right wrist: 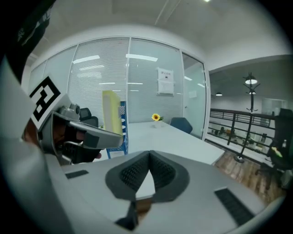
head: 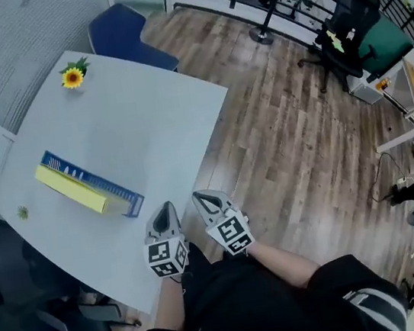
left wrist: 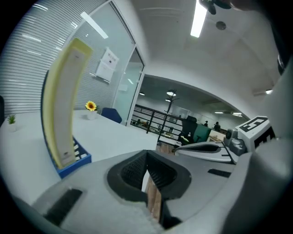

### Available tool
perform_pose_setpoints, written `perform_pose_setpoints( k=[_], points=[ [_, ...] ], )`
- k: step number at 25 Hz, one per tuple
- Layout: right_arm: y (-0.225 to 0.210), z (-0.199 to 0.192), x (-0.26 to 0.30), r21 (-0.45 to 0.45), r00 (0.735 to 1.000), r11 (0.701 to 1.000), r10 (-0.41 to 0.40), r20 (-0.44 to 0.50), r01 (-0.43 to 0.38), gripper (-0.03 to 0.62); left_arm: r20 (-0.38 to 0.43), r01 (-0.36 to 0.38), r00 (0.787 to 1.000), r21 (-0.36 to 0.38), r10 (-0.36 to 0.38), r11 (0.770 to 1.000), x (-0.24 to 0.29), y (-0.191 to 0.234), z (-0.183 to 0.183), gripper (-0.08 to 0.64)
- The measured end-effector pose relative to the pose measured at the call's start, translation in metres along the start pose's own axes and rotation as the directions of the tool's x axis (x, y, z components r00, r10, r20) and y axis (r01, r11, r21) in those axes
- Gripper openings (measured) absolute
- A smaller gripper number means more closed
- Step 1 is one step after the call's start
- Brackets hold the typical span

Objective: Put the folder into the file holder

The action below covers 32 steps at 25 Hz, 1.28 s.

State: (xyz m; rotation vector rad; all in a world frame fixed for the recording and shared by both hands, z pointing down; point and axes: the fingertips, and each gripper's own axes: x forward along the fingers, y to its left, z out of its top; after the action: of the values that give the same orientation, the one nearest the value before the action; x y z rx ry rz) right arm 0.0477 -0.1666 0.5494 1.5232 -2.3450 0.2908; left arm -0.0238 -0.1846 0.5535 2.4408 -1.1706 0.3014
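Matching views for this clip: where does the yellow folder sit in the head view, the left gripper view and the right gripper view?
Head view: yellow folder at left, in the blue holder.
Left gripper view: folder at upper left, standing tall.
Right gripper view: folder left of centre.
Shared landmark: the sunflower, beyond the folder in all three.

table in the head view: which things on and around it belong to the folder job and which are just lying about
Job:
- folder, already in the file holder
- left gripper, shut, empty
- right gripper, shut, empty

Lying about:
- sunflower
- small plant
- blue chair
- black chair
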Motion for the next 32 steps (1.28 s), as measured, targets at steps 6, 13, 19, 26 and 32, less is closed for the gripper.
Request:
perform_pose_setpoints(
  k=[6,13,19,26,32],
  points=[
    [-0.056,0.022,-0.044,0.057,0.984,0.984,-0.173,0.049,0.170,0.003,0.019,0.162,0.986,0.080,-0.164,0.984,0.032,-0.063,0.038,-0.002],
    [-0.112,0.089,-0.098,0.047,0.933,0.946,-0.323,0.158,0.319,0.005,0.138,0.250,0.951,0.186,-0.278,0.950,0.037,-0.124,0.118,-0.002],
    [-0.131,0.141,-0.152,0.034,0.883,0.924,-0.374,0.284,0.380,0.005,0.211,0.248,0.924,0.301,-0.318,0.921,0.031,-0.164,0.168,0.000],
    [-0.139,0.156,-0.201,0.031,0.837,0.900,-0.416,0.356,0.435,0.005,0.301,0.238,0.896,0.295,-0.327,0.925,0.002,-0.196,0.182,0.000],
    [-0.154,0.146,-0.226,0.063,0.816,0.885,-0.452,0.360,0.462,0.005,0.289,0.228,0.901,0.323,-0.325,0.918,0.003,-0.220,0.171,0.000]
  ],
)
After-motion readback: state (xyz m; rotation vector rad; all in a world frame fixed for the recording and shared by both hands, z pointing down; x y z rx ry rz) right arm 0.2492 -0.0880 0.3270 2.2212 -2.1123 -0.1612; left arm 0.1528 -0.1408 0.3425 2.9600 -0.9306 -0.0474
